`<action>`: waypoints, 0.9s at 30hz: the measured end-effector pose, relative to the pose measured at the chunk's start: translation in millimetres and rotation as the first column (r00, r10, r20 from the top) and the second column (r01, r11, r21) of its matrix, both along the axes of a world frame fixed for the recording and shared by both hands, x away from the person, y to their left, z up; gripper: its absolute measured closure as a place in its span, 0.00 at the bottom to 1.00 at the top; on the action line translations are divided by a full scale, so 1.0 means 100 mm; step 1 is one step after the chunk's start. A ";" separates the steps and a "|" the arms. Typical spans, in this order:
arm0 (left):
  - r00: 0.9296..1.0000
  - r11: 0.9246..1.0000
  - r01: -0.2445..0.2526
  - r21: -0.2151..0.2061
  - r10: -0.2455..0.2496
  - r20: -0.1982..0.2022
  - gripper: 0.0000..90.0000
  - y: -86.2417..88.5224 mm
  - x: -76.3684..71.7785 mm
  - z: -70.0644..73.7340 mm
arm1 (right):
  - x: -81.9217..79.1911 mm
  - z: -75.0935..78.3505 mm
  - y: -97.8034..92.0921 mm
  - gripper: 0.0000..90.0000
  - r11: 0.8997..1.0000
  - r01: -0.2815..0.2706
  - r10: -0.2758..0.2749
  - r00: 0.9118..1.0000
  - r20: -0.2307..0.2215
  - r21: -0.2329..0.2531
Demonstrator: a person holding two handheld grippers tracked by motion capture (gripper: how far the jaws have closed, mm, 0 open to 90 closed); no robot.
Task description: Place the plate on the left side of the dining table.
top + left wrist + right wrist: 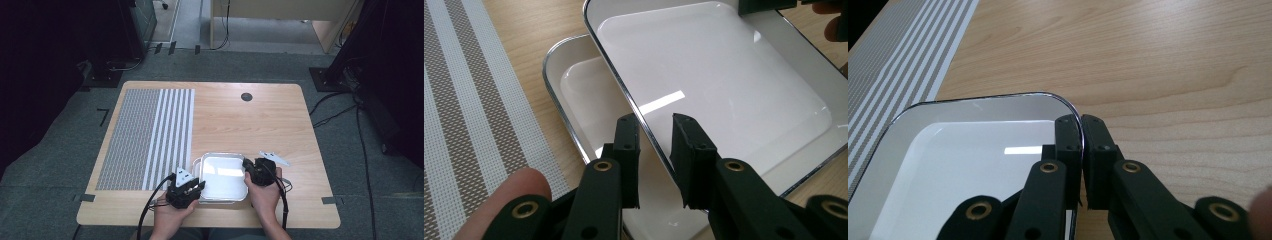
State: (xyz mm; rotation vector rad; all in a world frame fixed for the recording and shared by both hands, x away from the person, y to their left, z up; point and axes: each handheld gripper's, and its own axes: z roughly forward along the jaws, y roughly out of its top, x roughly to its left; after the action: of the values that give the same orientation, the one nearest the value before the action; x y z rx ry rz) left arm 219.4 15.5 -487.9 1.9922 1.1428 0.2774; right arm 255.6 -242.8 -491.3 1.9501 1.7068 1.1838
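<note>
Two white trays with chrome rims lie offset near the table's front edge. The upper tray point(222, 176) point(724, 85) point(958, 165) rests partly over the lower tray point(196, 164) point(581, 95), which peeks out on the left. My right gripper point(246, 171) point(1081, 127) is shut on the upper tray's right rim near a corner. My left gripper point(201, 186) point(656, 137) is open, its jaws on either side of the upper tray's left rim with a gap on both sides. The lower tray's right part is hidden.
A grey-and-white striped placemat point(145, 137) point(459, 100) covers the table's left side, close beside the trays. A dark round grommet point(246, 96) sits near the far edge. Bare wood point(1158, 60) stretches beyond and to the right of the trays.
</note>
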 end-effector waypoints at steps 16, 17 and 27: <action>0.999 0.999 -0.042 -0.010 0.042 0.007 0.88 0.17 0.08 0.12 | 0.04 0.18 0.15 0.98 1.000 -0.016 0.017 1.000 0.023 -0.011; 0.999 0.999 -0.044 -0.012 0.044 0.009 0.88 0.19 0.09 0.14 | 0.05 0.19 0.17 0.98 1.000 -0.018 0.018 0.999 0.026 -0.011; 0.996 0.996 -0.085 -0.040 0.086 0.020 0.90 0.41 0.17 0.24 | 0.19 0.32 0.38 0.98 0.999 -0.041 0.042 0.998 0.046 -0.006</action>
State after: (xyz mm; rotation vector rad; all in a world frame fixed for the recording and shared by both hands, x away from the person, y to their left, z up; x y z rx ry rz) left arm 236.7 56.7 -463.8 1.9050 1.2128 0.3171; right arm 274.2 -204.9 -458.8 1.8786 1.7332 1.2279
